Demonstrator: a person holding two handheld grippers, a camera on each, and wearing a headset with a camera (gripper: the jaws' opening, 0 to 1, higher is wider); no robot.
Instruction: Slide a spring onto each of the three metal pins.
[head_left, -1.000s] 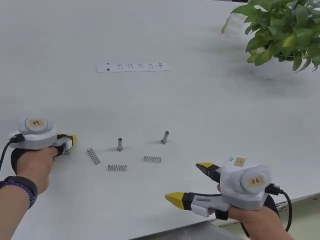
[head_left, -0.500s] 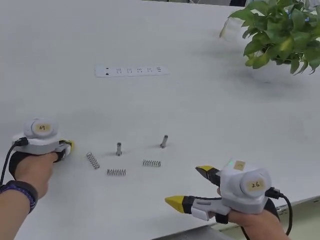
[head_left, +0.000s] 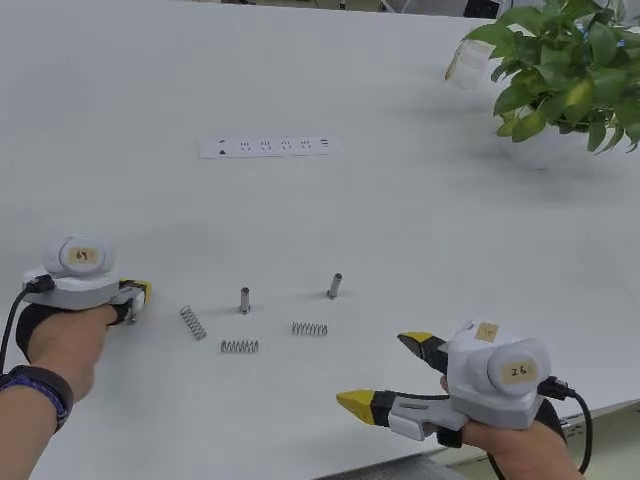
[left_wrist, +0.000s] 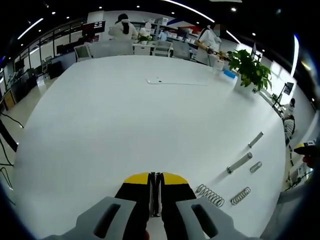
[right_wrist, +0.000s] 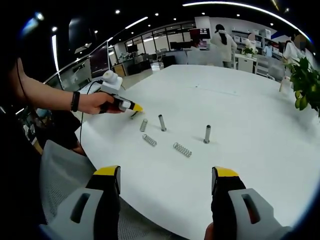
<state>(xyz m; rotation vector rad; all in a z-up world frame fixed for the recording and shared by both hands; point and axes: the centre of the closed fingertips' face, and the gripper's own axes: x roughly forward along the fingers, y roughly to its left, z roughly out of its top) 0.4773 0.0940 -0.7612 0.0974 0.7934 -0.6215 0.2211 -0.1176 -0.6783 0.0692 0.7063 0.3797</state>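
Note:
Two short metal pins stand upright on the white table, one on the left and one on the right. Three small springs lie flat near them: one at the left, one in front and one at the right. My left gripper rests on the table left of the springs, jaws shut, and I cannot make out anything between them. In the left gripper view its tips point across the table, with springs to the right. My right gripper hovers open near the front edge, facing the pins.
A white power strip lies farther back on the table. A potted green plant stands at the back right. The table's front edge runs just below my right gripper.
The head view has shifted slightly. Both grippers, the pins and the springs keep the same places relative to each other.

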